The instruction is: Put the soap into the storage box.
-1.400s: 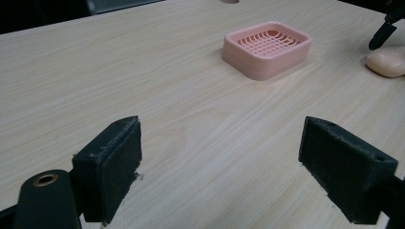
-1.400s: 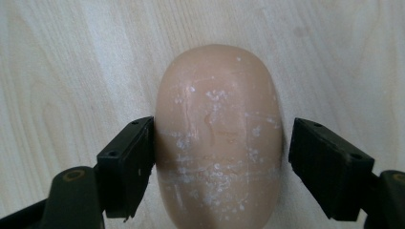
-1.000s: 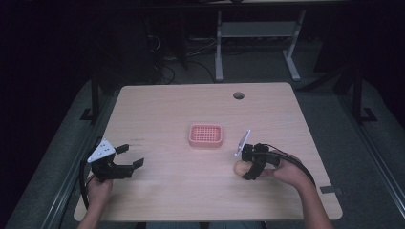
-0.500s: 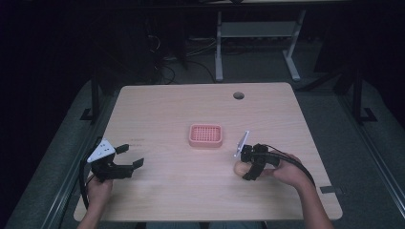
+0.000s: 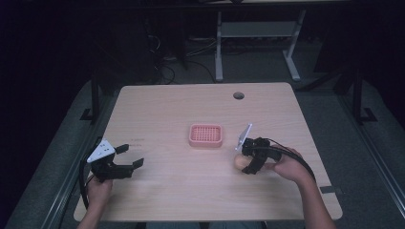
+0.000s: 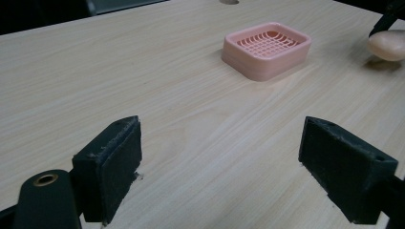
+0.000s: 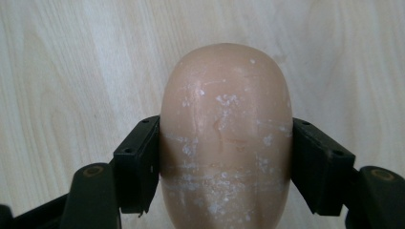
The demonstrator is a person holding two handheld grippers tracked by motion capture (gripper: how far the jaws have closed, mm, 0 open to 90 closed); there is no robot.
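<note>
Soap bar, peach, oval, smooth with white scuff flecks; likely light, stiff, a bit slick, so best pinched across the narrow middle on the long sides, not the rounded ends. Sits at table level right of centre, just right of and nearer than pink slatted soap dish; lifted or resting, cannot tell. Clamped across its waist by right gripper, pads pressed to both flanks. Left gripper spread wide, holding nothing, low over the near-left table. Against half a second ago: soap, dish, both grippers in practically the same spots, no visible shift.
</note>
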